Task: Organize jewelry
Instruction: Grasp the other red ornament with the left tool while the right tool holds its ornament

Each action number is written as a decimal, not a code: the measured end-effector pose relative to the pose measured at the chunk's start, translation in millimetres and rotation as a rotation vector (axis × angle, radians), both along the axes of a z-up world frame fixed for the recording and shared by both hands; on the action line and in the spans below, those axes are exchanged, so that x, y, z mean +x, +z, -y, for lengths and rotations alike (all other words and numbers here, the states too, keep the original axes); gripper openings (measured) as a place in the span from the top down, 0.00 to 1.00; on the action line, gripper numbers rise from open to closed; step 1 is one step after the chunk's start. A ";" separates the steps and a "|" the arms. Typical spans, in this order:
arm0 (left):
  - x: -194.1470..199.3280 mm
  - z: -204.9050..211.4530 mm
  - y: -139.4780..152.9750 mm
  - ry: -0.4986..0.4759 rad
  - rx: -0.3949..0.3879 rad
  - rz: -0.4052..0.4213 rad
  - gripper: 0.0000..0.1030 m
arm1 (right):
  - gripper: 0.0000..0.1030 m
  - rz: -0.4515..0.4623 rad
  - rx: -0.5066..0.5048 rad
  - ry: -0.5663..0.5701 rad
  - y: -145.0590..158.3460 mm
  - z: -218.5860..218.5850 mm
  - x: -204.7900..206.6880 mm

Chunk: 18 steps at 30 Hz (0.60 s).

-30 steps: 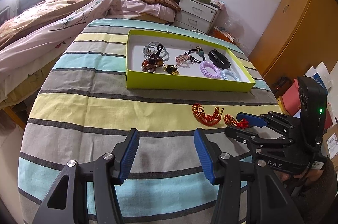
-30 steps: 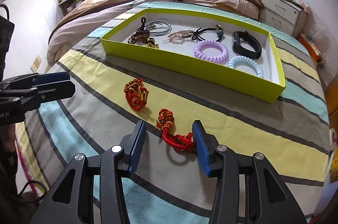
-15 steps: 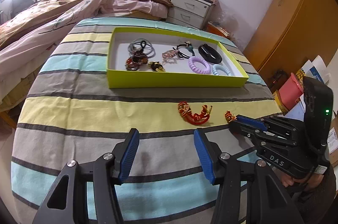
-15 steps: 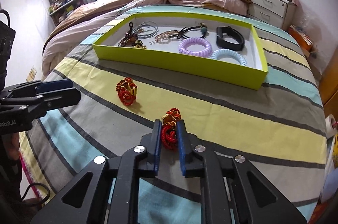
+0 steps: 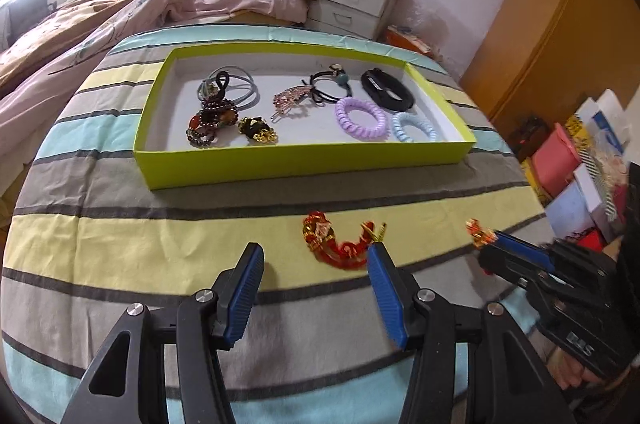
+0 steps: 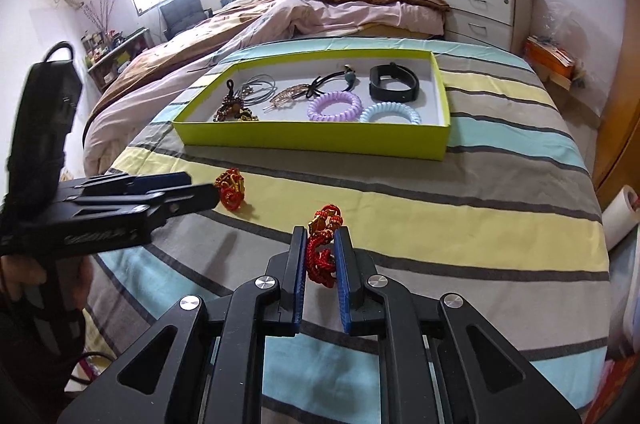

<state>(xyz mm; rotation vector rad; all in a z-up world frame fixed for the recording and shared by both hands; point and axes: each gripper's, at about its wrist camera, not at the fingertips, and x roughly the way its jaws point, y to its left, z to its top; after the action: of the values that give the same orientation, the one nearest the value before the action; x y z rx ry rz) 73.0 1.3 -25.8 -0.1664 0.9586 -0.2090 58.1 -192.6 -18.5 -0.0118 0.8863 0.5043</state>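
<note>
Right gripper (image 6: 321, 256) has its blue pads pinched tight on a red braided cord bracelet (image 6: 320, 248) with a gold charm, the knot end poking out past the fingertips, over the striped bedspread (image 6: 460, 216). From the left wrist view that same gripper (image 5: 490, 244) shows at the right edge with only a red-gold tip of the bracelet (image 5: 478, 229) peeking out ahead of the pads.

Left gripper (image 5: 316, 274), fingers spread wide and nothing between them, hangs above the cloth. Just ahead of its right finger lies the second red bracelet (image 5: 338, 242), flat on a yellow stripe; the finger's tip overlaps it in the picture, and whether it touches I cannot tell. In the right wrist view the left gripper (image 6: 200, 190) comes in from the left, its tips right beside that bracelet (image 6: 231, 190).

Beyond both, the lime-green tray (image 5: 304, 164) sits on the bedspread with the sorted pieces inside: a dark bead bracelet (image 5: 210, 122), grey hair ties (image 5: 240, 90), a pink hair clip (image 5: 290, 98), a black hair tie with a teal bead (image 5: 332, 84), a black wristband (image 5: 386, 90), a purple coil tie (image 5: 360, 114) and a pale blue coil tie (image 5: 414, 128) touching side by side
</note>
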 end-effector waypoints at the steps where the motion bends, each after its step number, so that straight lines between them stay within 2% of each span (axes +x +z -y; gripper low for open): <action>1: 1.4 2.9 -0.8 -0.001 0.008 0.006 0.48 | 0.86 0.002 0.006 -0.004 0.4 1.7 -0.4; 3: 4.7 8.3 -2.7 -0.001 0.028 -0.003 0.48 | 0.86 0.012 0.005 -0.012 1.6 4.5 -1.2; 6: 8.0 18.7 -3.5 0.010 0.120 0.008 0.48 | 0.86 0.016 0.016 -0.019 2.8 8.1 -0.6; 11: 12.5 27.6 -5.8 0.017 0.147 0.004 0.48 | 0.86 0.038 0.014 -0.018 4.9 8.4 -2.7; 18: 20.6 27.7 -6.9 0.054 0.118 -0.004 0.48 | 0.86 0.046 0.028 -0.018 5.1 12.0 -4.1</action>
<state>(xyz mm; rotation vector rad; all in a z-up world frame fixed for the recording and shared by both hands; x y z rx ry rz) 93.6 -26.4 -32.7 -0.0842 0.9665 -0.1015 54.0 -204.6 -13.5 0.0106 0.8340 0.4981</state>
